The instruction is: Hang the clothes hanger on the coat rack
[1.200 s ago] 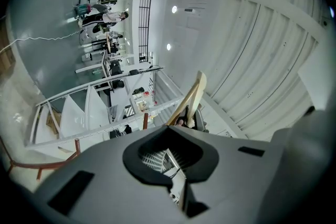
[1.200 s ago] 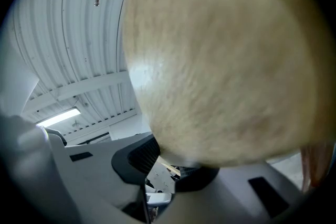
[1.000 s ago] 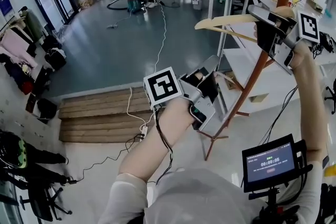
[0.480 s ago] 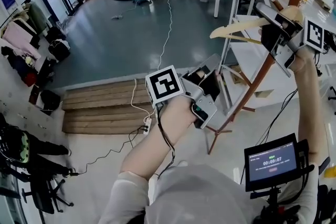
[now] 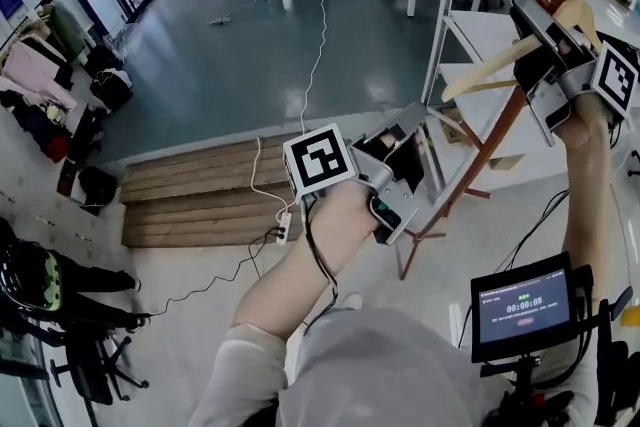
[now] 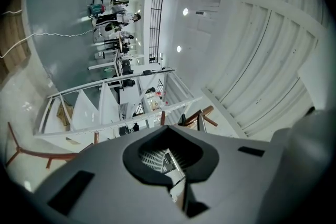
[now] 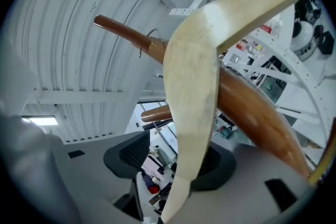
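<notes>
By the tall reddish-brown wooden coat rack, whose upper peg seems caught by the pale wooden clothes hanger, that hanger is being let go by the right gripper's opening jaws, the empty left gripper is kept clenched lower beside the rack, and a clean withdrawal is judged needed next

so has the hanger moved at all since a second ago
Yes. In the head view the hanger has shifted right and tilted; it now overlaps the coat rack's brown pole instead of lying left of it.
</notes>
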The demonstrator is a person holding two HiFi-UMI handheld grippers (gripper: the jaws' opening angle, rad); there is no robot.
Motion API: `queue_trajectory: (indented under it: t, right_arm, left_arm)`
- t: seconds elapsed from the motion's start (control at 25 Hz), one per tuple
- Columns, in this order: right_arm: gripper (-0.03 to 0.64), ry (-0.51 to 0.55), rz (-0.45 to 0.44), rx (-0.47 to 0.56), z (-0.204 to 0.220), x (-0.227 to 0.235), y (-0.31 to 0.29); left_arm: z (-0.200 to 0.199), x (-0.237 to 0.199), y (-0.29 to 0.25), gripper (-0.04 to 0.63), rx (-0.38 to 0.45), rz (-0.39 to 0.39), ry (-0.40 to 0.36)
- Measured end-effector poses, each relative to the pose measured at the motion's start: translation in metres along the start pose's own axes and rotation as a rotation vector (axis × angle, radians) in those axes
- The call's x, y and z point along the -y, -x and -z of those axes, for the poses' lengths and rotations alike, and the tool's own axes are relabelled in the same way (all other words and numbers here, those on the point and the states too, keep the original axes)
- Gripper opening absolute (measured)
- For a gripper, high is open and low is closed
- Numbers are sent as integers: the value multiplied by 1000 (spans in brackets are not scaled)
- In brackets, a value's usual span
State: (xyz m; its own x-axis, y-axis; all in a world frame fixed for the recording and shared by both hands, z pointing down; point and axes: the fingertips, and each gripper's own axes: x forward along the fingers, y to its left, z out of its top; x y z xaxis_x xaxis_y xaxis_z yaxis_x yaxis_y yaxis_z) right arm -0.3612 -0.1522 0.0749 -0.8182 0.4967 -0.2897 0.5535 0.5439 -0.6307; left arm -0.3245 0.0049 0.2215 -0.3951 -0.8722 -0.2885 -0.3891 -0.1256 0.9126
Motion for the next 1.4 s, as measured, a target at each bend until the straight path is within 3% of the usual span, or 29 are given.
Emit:
queue_trajectory:
  t: [0.16,0.48,0.8,1.12,1.28,1.4]
  right_arm:
    - [213,-17,106,55,-3,2,17]
    - [213,-37,156,16,12,-2,40]
    - [219,-93,60,-7,37,-3,44]
    - [218,-132,14,70,77,7,90]
    - [218,-91,64,118,112,16,125]
    - [218,-85,164,197,137,21,172]
  left_arm:
    - [6,0,5,6,-21,-3,20]
    - [35,-9,-1,6,-105,12,68]
    - [54,-14,-20,6,-182,32,115]
    - [97,-31,-32,6,-286,35,164]
    - [129,-47,-31,6,-351,38,188]
    - [165,-52,-23,6,-432,32,203]
